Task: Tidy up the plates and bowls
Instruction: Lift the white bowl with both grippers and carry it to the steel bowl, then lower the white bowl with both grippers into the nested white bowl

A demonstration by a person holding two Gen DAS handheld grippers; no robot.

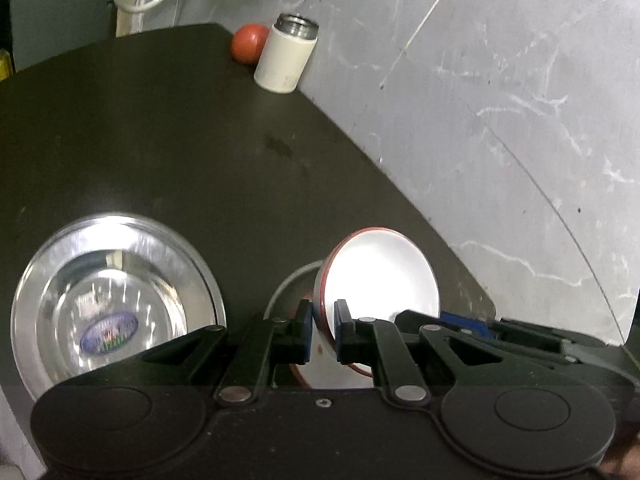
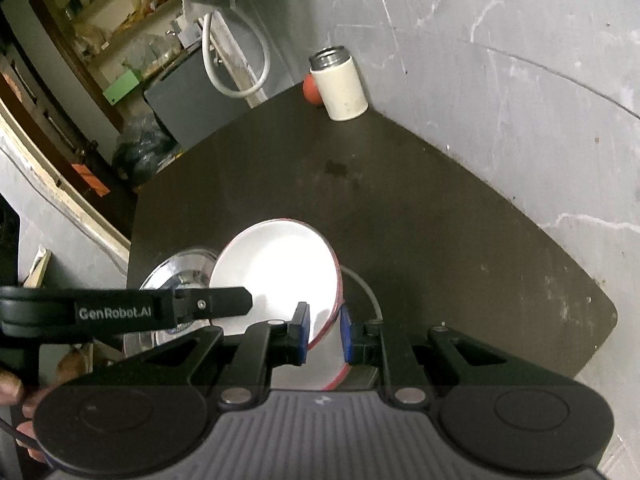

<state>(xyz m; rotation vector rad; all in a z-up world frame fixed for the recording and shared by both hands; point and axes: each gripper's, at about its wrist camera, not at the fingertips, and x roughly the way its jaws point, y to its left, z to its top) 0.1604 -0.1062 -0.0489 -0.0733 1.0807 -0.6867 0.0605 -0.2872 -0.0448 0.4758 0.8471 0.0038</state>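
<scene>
Right now both my grippers pinch the rim of the white bowl with the red edge: my left gripper at the bottom middle of its picture, my right gripper at the bottom middle of its own. Under the tipped bowl sits a white plate on the dark table. At the lower left of the left picture lies a shiny steel plate, and a white cup and red ball stand at the top.

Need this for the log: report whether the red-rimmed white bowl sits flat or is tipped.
Tipped. The bowl is raised off the dark table, its white inside facing sideways, rim gripped between both grippers' pads.
</scene>
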